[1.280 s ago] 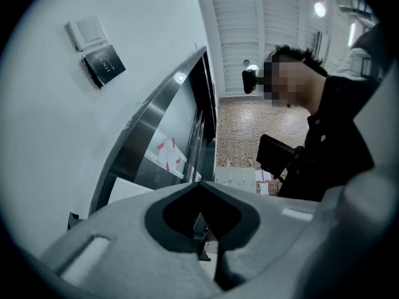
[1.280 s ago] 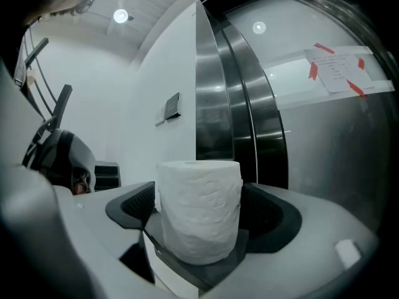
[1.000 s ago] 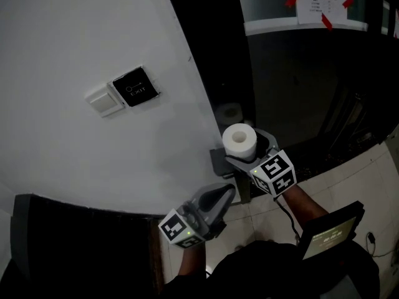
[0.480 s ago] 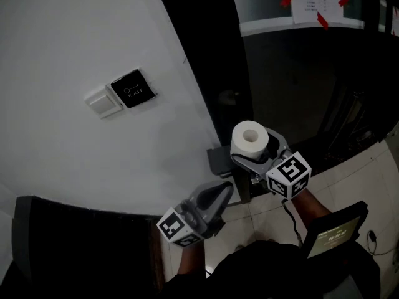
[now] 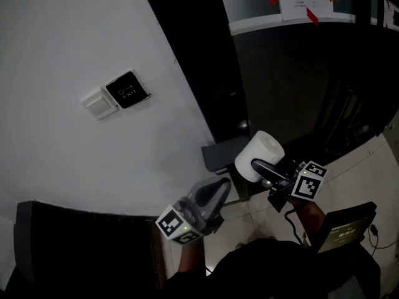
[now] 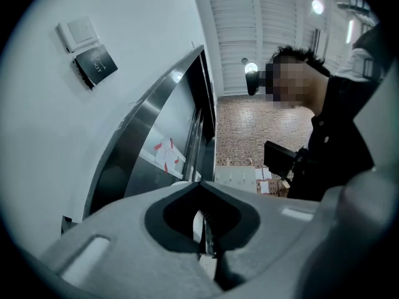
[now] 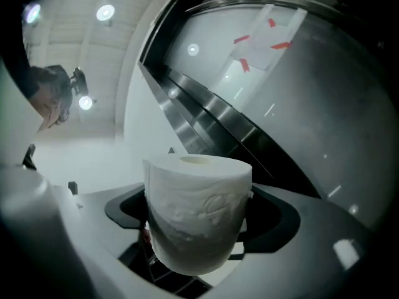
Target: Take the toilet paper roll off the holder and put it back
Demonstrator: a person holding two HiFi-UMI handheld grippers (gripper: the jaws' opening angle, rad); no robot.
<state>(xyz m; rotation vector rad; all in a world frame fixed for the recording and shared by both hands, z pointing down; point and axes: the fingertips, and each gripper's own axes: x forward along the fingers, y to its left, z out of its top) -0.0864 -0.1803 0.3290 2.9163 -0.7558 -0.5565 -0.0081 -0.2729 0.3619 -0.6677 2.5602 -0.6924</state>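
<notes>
- Toilet paper roll (image 5: pixel 262 153) off its mount, head view: the right gripper (image 5: pixel 262 164) clamps it from both sides, tilted, just beside a grey wall bracket (image 5: pixel 218 154) that looks to be the holder. The taking-off half of the job reads as done; the putting-back is not yet done. The left gripper (image 5: pixel 218 187) hangs lower, near the white wall (image 5: pixel 93 42), carrying nothing.
- Left gripper view: the jaws are pressed together with nothing between them. White wall fills the left, and a steel-edged door frame (image 6: pixel 149 123) runs up the middle.
- Right gripper view: the roll fills the gap between the jaws, core hole upward, its embossed paper pinched at the sides. Behind it are a glossy dark panel (image 7: pixel 299 104) and the steel frame.
- Room to move, judged from the head view: there is open air to the right, above the tiled floor (image 5: pixel 355 167). The tight side is to the left, where the bracket's edge and the wall corner meet. The left gripper sits just below the bracket and could crowd a low approach.
</notes>
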